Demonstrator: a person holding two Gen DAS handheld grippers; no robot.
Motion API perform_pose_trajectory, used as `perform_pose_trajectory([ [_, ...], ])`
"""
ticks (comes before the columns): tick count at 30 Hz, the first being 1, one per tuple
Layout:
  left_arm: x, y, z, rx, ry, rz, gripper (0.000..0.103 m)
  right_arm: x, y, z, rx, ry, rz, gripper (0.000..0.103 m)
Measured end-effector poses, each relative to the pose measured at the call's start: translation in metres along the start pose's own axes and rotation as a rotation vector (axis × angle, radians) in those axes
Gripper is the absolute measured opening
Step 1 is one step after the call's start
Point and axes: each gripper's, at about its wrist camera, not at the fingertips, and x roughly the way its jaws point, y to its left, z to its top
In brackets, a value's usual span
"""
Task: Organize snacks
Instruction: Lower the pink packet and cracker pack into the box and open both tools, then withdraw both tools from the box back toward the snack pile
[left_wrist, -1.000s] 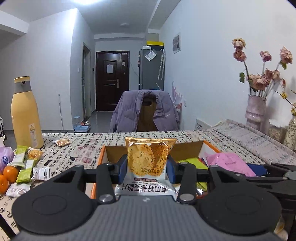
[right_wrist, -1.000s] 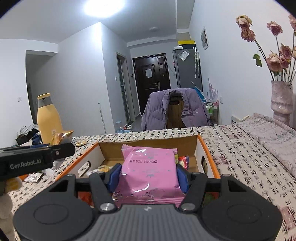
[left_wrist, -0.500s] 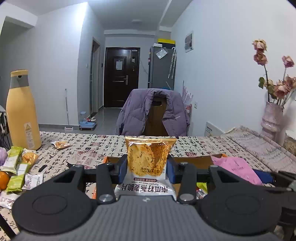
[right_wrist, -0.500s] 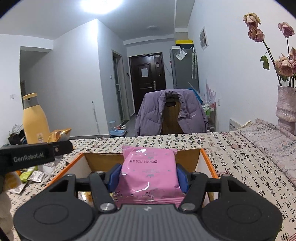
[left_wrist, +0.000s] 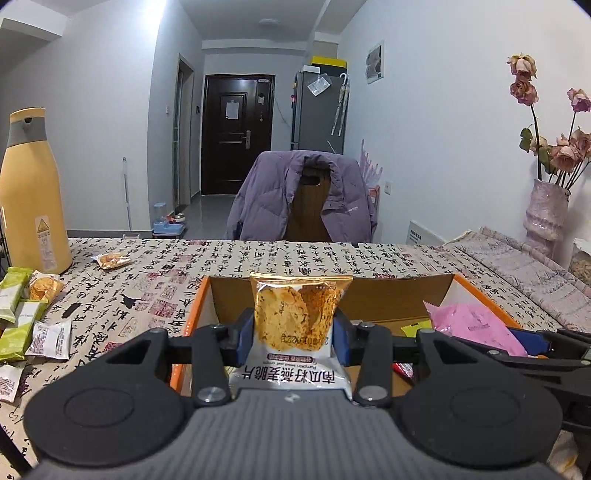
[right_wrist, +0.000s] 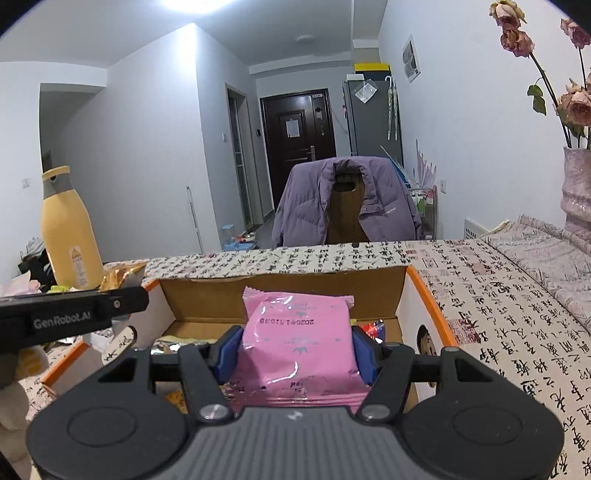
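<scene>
While I hold both over orange-rimmed cardboard box (left_wrist: 399, 301) at twelve o'clock: left gripper (left_wrist: 293, 334) clamps upright gold crisp packet (left_wrist: 297, 314); right gripper (right_wrist: 293, 354) clamps pink foil pouch (right_wrist: 295, 339).

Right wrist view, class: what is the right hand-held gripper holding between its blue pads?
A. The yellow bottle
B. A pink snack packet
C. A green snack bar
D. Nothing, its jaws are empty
B. The right hand-held gripper has its blue pads pressed against both sides of a pink snack packet, held over the open cardboard box.
</scene>
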Motion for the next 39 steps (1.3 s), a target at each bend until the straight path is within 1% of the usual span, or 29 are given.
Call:
perform_pose_trajectory([
  [1,0.0,0.0,0.0,0.001,-0.002,-0.002,0.044,0.0,-0.001,-0.001,0.002,0.003,0.0,0.062],
  [3,-0.002,0.0,-0.002,0.014,-0.011,0.003,0.051,-0.002,-0.001,-0.002,0.003,-0.005,-0.008,0.063],
  [4,-0.003,0.0,-0.002,0.019,-0.017,0.006,0.058,-0.004,-0.002,-0.002,0.003,-0.012,-0.016,0.067],
  [5,-0.004,-0.001,-0.002,0.021,-0.026,0.009,0.07,-0.006,-0.003,-0.002,0.007,-0.019,-0.022,0.072],
  [6,-0.006,-0.001,-0.002,0.023,-0.035,0.014,0.078,-0.007,-0.004,-0.003,0.011,-0.026,-0.028,0.079],
  [7,-0.008,-0.001,-0.002,0.024,-0.047,0.023,0.09,-0.008,-0.005,-0.003,0.014,-0.027,-0.033,0.086],
  [8,-0.01,-0.001,-0.002,0.024,-0.061,0.029,0.099,-0.008,-0.006,-0.004,0.017,-0.026,-0.036,0.089],
  [9,-0.013,-0.001,-0.002,0.023,-0.075,0.031,0.103,-0.008,-0.007,-0.003,0.023,-0.025,-0.037,0.095],
  [10,-0.015,-0.001,-0.001,0.02,-0.086,0.03,0.103,-0.008,-0.009,-0.004,0.032,-0.024,-0.035,0.103],
  [11,-0.016,-0.001,-0.001,0.018,-0.09,0.027,0.103,-0.008,-0.011,-0.003,0.036,-0.026,-0.035,0.103],
  [16,-0.014,-0.001,0.0,0.009,-0.081,0.03,0.103,-0.009,-0.01,-0.004,0.037,-0.03,-0.039,0.103],
  [24,-0.018,-0.004,0.001,0.018,-0.088,0.022,0.103,-0.009,-0.01,-0.002,0.031,-0.032,-0.049,0.103],
  [32,-0.034,-0.012,0.011,0.022,-0.113,0.015,0.103,-0.025,-0.003,0.008,0.011,-0.059,-0.054,0.103],
  [39,-0.057,-0.012,0.011,0.03,-0.124,0.024,0.103,-0.045,0.002,0.01,0.002,-0.075,-0.052,0.103],
])
